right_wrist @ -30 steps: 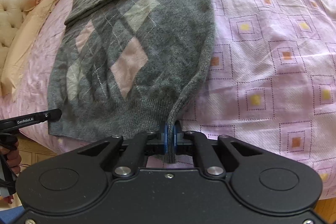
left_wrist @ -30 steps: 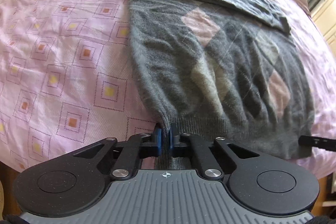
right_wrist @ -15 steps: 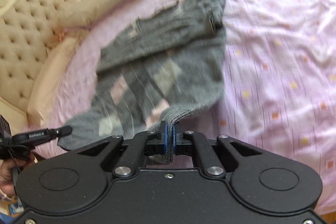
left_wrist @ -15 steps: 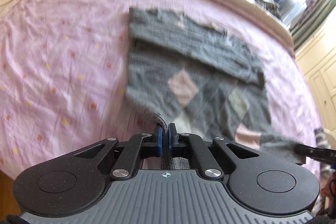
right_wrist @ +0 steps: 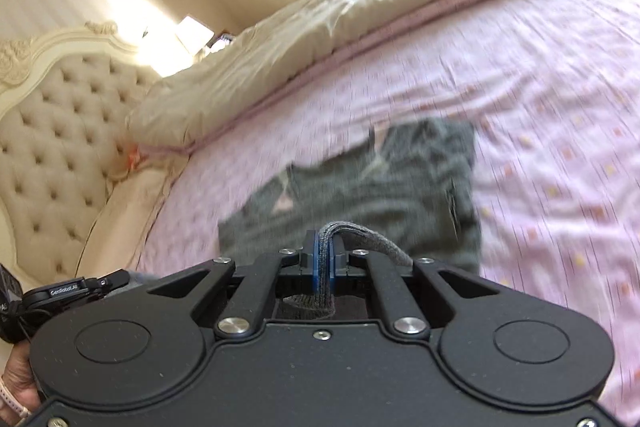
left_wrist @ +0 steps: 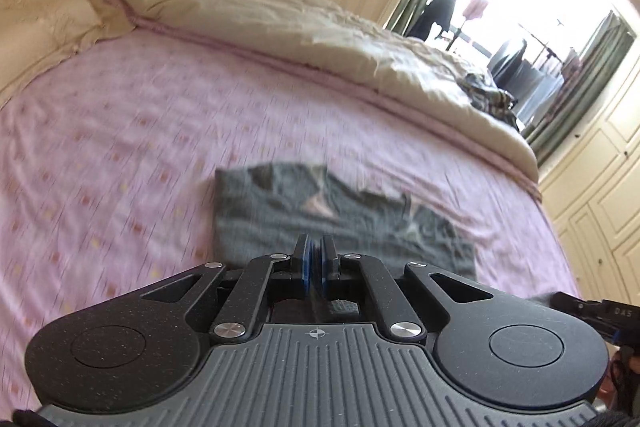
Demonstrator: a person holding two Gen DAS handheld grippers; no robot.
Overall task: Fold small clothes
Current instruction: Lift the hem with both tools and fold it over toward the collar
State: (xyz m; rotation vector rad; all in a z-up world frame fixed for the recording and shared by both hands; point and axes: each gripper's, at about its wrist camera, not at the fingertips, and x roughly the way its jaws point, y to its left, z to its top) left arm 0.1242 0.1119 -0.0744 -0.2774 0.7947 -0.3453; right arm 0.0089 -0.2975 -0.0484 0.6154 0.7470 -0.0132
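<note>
A grey argyle sweater (left_wrist: 280,219) lies on the pink bedspread (left_wrist: 120,147), its upper part with the folded sleeves showing beyond my fingers. My left gripper (left_wrist: 315,247) is shut on the sweater's hem, lifted above the bed. In the right wrist view the same sweater (right_wrist: 392,187) lies ahead, and my right gripper (right_wrist: 325,239) is shut on the ribbed hem, which curls over the right finger. The lifted lower half of the sweater is hidden below both grippers. The view is blurred by motion.
A cream duvet (left_wrist: 260,7) is bunched along the far side of the bed. A tufted headboard (right_wrist: 60,147) stands at the left. White cupboard doors (left_wrist: 600,195) and a bright window (left_wrist: 520,7) are at the right. A hand (right_wrist: 14,387) holds the other gripper's handle.
Both grippers have lifted the sweater's hem off the bed and carried it up and forward toward the collar end. The cameras now tilt upward, showing the duvet and room.
</note>
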